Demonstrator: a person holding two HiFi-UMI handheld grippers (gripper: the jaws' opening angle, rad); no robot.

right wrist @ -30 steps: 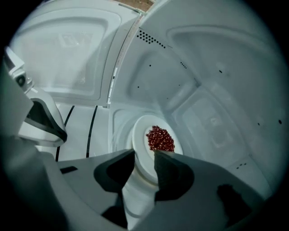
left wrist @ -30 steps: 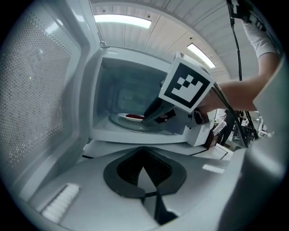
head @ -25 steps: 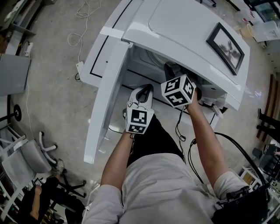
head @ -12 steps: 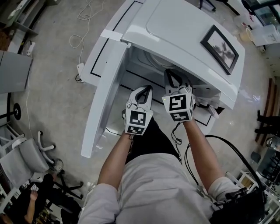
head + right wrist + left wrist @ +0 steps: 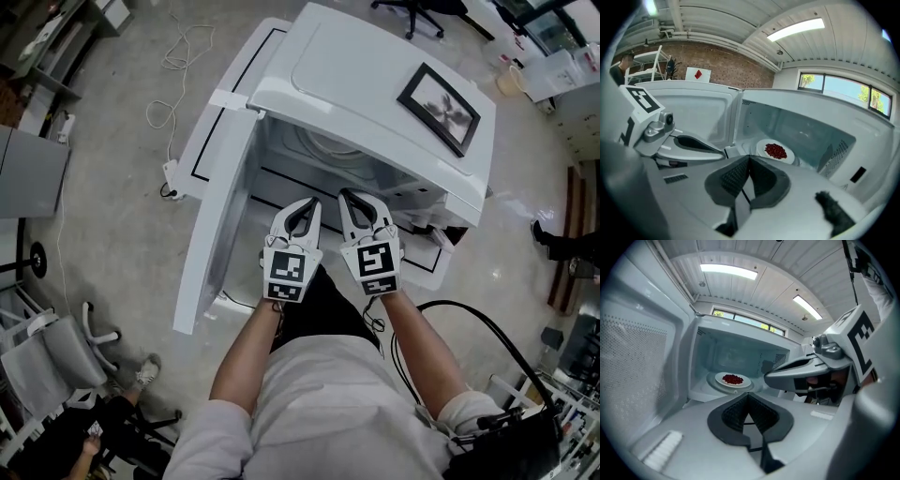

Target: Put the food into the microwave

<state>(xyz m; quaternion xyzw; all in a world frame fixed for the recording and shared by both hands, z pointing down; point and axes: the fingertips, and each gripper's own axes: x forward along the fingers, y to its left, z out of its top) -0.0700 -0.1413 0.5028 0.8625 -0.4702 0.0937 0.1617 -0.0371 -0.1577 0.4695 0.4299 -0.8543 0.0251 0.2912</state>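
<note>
Red food (image 5: 732,378): heaped on its white plate (image 5: 743,382), resting on the turntable inside the microwave (image 5: 375,94).
Right gripper (image 5: 749,163): a second ago I had it reaching into the cavity; now it's drawn back out, jaws pressed together on nothing.
Left gripper (image 5: 748,401): jaws together too, empty, just beside the right one.
Door (image 5: 211,244): hanging wide open on my left.
Meaning: the plate is let go and delivered — I judge only shutting the door remains.

We spot white microwave (image 5: 366,80), door (image 5: 214,234) swung wide open at left. Red food (image 5: 732,378) heaped on white plate (image 5: 746,381), plate flat, centre of cavity floor.
</note>
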